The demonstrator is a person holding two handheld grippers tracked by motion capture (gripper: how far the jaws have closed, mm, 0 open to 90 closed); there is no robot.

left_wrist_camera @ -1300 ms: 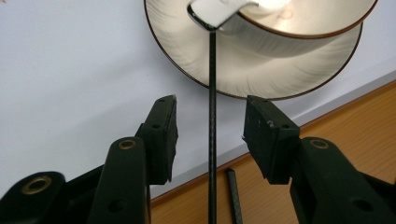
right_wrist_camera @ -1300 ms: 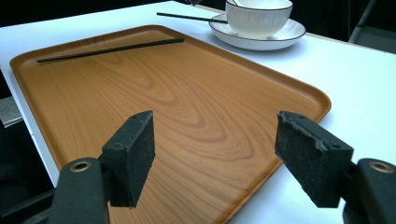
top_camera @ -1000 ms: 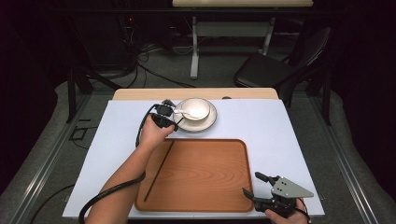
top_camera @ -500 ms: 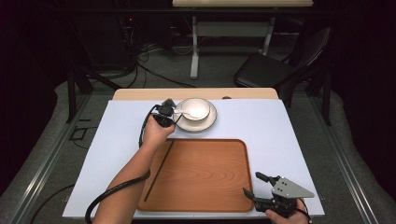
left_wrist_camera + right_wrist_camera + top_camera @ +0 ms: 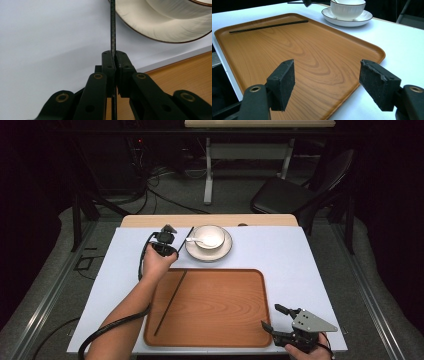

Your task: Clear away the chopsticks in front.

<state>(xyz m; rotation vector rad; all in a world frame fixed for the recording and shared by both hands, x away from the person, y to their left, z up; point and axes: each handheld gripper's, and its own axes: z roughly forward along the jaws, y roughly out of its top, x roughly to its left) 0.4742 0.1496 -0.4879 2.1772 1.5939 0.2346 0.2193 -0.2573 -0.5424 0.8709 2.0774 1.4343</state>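
The left tool (image 5: pixel 114 62) is clamped tight on a thin black chopstick (image 5: pixel 112 30) beside the saucer (image 5: pixel 225 252) on the white tabletop (image 5: pixel 300 255). The right tool (image 5: pixel 329 82) gapes wide, holding nothing, over the wooden tray (image 5: pixel 312 57). No writing is legible.

From my seat the high view shows the white table (image 5: pixel 300 260) evenly lit from overhead while the room past its far edge falls into near black, and the picture is soft, with fine detail smeared. In the left gripper view the plate (image 5: pixel 160 27) near the top edge is milky and out of focus, with a soft grey shadow beneath it. The right gripper view is crisp on the tray (image 5: pixel 312 55), without glare, but the far edge is blurred.
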